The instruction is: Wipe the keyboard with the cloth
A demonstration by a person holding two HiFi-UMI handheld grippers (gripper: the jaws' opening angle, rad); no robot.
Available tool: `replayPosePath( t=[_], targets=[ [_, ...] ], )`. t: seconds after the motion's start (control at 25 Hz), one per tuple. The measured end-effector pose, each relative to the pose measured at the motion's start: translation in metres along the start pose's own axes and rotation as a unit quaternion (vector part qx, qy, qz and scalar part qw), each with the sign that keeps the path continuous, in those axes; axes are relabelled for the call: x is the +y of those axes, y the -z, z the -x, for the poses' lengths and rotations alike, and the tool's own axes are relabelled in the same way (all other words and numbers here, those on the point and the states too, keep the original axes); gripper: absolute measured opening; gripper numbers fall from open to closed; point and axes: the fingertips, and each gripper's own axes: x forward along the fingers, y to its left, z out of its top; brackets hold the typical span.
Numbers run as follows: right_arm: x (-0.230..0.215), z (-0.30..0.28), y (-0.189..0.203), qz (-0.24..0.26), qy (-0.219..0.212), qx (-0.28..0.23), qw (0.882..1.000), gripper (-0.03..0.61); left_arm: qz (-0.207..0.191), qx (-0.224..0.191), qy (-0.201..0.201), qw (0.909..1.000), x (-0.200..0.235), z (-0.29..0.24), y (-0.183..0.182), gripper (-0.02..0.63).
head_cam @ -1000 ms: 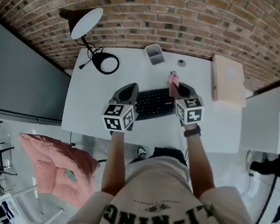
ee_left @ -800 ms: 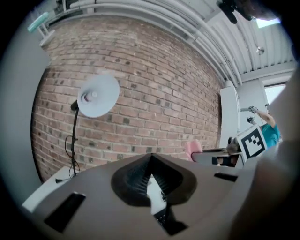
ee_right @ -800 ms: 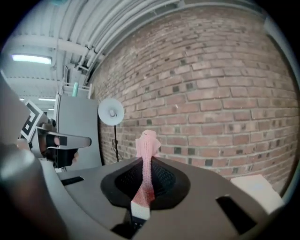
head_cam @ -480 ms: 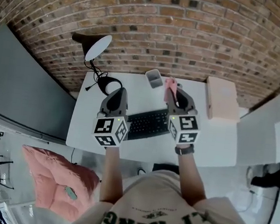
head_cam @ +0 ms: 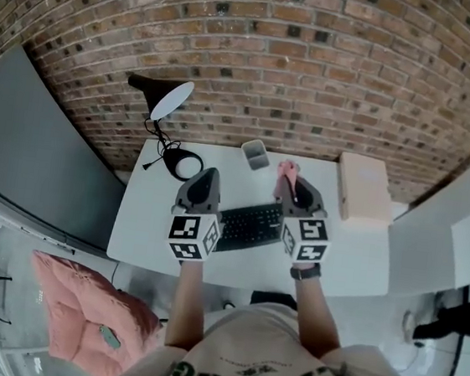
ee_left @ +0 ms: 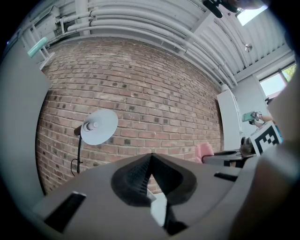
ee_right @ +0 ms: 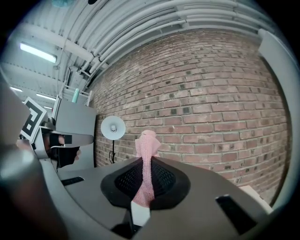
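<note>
Currently, the black keyboard (head_cam: pixel 250 225) lies on the white table (head_cam: pixel 152 216) at the centre of the head view, between my two grippers. Its long axis runs left to right. My right gripper (ee_right: pixel 146 164), just beside the keyboard's right end, is clamped on a narrow pink knitted cloth (ee_right: pixel 148 140) that stands up from its jaws toward the brick wall, so I judge it must tip down and leftward to wipe. My left gripper (ee_left: pixel 150 161) is closed on nothing.
</note>
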Motion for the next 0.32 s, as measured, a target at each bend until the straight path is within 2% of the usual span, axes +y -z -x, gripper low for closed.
replayPosePath(
  t=[0.32],
  targets=[
    [0.006, 0.015, 0.007, 0.005, 0.001, -0.003, 1.0, 0.021, 0.0, -0.001, 0.01, 0.9999, -0.012, 0.01, 0.002, 0.002]
  ],
)
